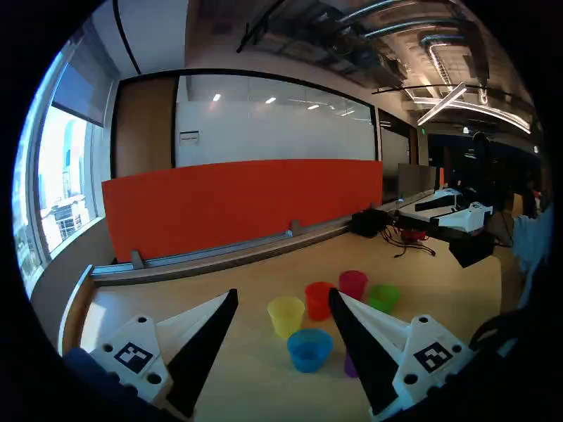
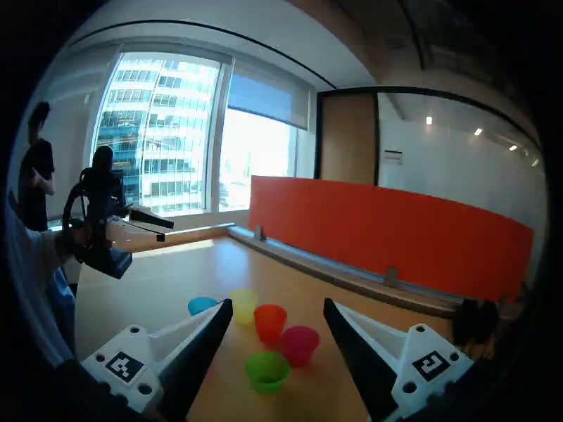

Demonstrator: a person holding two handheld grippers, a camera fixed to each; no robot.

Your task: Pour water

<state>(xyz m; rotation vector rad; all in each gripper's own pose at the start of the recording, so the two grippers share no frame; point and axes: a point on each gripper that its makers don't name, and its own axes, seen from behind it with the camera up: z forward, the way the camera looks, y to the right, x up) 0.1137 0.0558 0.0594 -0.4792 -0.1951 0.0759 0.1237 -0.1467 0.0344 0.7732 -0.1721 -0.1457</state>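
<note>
Got a bunch of small plastic cups huddled low centre in the left gripper view: blue cup [image 1: 310,349] nearest, yellow cup [image 1: 286,315] just behind it, then orange cup [image 1: 320,300], magenta cup [image 1: 352,283] and green cup [image 1: 384,297], plus a sliver of a purple cup [image 1: 350,366] tucked behind the right-hand finger. All upright, packed close, some nearly touching. Can't make out water in any of them from here, so no calling the source cup yet.

As for the left gripper [image 1: 281,294]: spread wide, holding nothing, hovering above and short of the cluster, yellow and blue framed between the fingers near the bottom of the frame. Same story for the right gripper [image 2: 276,304]: wide apart, empty, facing the cups from the other side. There, green sits closest at bottom centre, magenta and orange just past it, yellow and blue further up-left.

Looks like the reach-and-pick stage, nothing poured. To do it well:
- Go for an outer cup (blue for the left, green for the right).
- Drop low and close on the middle of the wall, not the rim.
- Squeeze gently: thin plastic, probably flexy.
- Lift straight up before tilting, to spare the neighbours.

Further out: wooden table [image 1: 253,380] under everything, orange divider [image 1: 239,204] along its back edge, big window [image 2: 162,133] upper left of the right gripper view, and a person [image 2: 35,169] standing at far left.
</note>
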